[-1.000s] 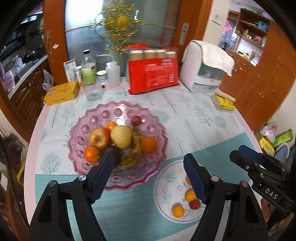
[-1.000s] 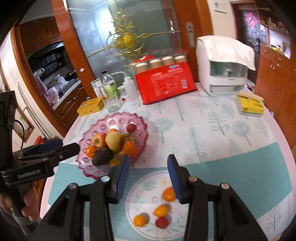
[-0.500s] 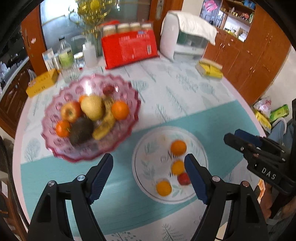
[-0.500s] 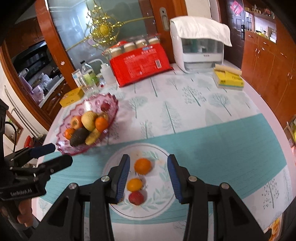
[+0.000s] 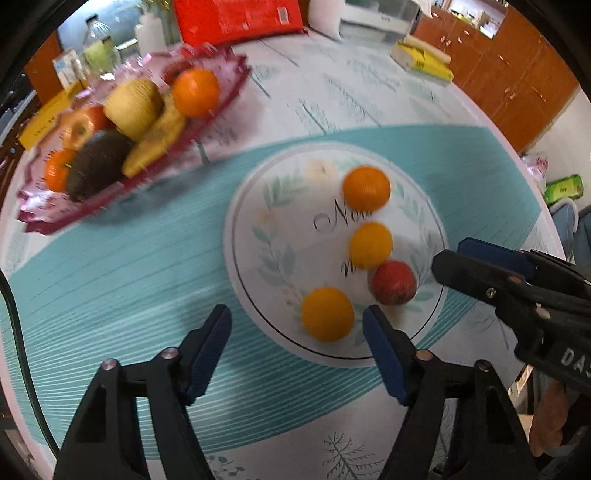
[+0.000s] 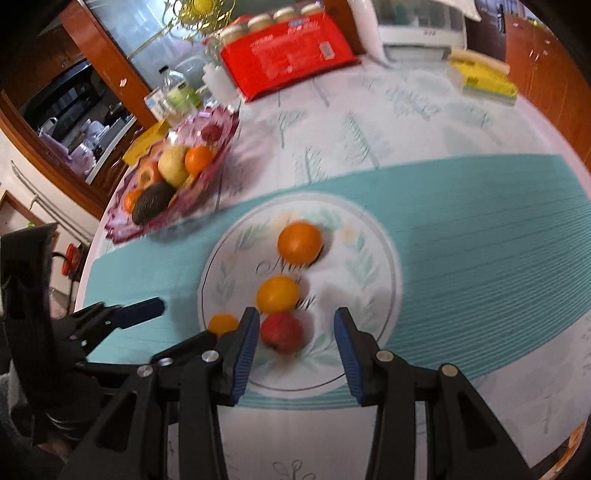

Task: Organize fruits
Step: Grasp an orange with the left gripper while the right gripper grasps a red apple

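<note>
A white plate holds an orange, two yellow-orange fruits and a red fruit. A pink glass bowl at the left holds an apple, pear, banana, avocado and oranges. My left gripper is open, low over the plate's near edge, by the nearest yellow-orange fruit. My right gripper is open with the red fruit between its fingers, close to the left one.
At the table's far side stand a red package, bottles, a yellow box, a white appliance and a yellow sponge pack. The table edge runs close on the near side. Wooden cabinets stand at the right.
Both grippers have dropped lower and closer to the white plate. The left has swung right, away from the pink bowl. The right now brackets the red fruit. Both stay open.
</note>
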`<state>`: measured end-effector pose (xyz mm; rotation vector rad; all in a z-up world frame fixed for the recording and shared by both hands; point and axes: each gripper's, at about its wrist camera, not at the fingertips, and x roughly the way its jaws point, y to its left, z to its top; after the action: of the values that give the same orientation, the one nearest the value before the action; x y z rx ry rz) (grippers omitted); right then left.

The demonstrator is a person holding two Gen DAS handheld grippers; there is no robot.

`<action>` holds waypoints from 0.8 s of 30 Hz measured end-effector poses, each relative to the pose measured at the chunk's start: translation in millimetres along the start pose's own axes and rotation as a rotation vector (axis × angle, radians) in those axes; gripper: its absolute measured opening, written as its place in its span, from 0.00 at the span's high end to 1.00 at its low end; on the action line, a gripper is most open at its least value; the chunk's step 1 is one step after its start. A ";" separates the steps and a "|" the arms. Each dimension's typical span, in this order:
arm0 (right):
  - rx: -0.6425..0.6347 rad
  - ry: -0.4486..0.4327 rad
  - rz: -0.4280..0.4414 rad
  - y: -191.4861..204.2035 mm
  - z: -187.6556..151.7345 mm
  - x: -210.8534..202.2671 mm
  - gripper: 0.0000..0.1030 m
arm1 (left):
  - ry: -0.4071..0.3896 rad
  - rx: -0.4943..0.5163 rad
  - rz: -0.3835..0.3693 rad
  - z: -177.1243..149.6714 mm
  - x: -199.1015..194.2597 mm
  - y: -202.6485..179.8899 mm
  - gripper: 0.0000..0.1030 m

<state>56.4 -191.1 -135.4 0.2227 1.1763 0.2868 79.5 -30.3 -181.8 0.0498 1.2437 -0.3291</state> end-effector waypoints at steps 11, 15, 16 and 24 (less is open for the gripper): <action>0.029 0.075 0.077 0.7 -2.0 27.2 0.59 | 0.027 0.041 -0.039 -5.8 22.8 -8.0 0.44; 0.034 0.085 0.082 0.6 -1.2 33.0 0.60 | 0.016 0.047 -0.038 -3.6 22.4 -7.6 0.51; 0.032 0.087 0.084 1.1 -1.1 34.4 0.65 | 0.014 0.048 -0.044 -3.0 22.4 -8.2 0.51; 0.031 0.091 0.076 -0.4 -0.7 37.0 0.70 | 0.016 0.072 -0.066 -0.8 23.6 -13.5 0.67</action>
<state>68.9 -179.1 -168.1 0.2843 1.2648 0.3491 81.7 -48.2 -202.2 0.0731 1.2514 -0.4318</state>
